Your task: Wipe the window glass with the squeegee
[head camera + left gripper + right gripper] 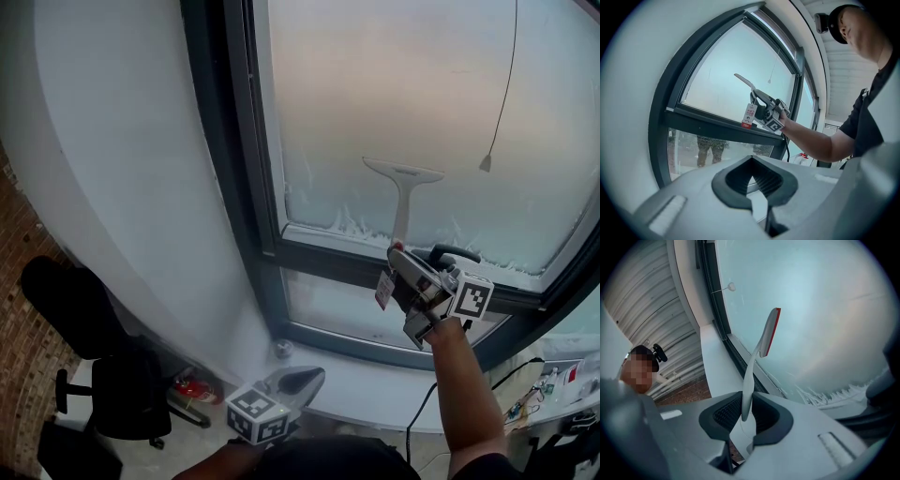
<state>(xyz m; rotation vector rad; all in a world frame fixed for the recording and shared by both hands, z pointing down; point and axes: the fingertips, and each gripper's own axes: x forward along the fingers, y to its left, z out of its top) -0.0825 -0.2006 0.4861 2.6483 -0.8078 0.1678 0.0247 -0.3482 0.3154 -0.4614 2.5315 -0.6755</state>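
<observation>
Head view evidence places the squeegee [403, 187] on the upper pane of the window glass [394, 94], low on it, with the blade held level just above a band of white residue [347, 223] along the pane's lower edge.

Risks noted:
- The squeegee is gripped only at the bottom end of its thin handle. Under pressing load, the handle is judged liable to pivot or slip in the pads, which would tilt the blade and leave streaks.
- Full blade contact cannot be confirmed. In the right gripper view the squeegee [761, 341] is seen edge-on, red strip turned to the glass, but no gap or seal can be made out.
- The window frame [328, 253] lies just below the blade, so a downward stroke carried too far would be expected to strike it.
- A hanging cord [486, 162] is near the blade's right end and could be snagged by a sideways pass.

Claw state:
- The right claw [746, 413] is closed narrowly on the squeegee handle, pads pressed to both sides.
- The left claw [752, 180] is drawn together with nothing held, and is kept low over the sill [375, 389], well apart from the glass.
</observation>
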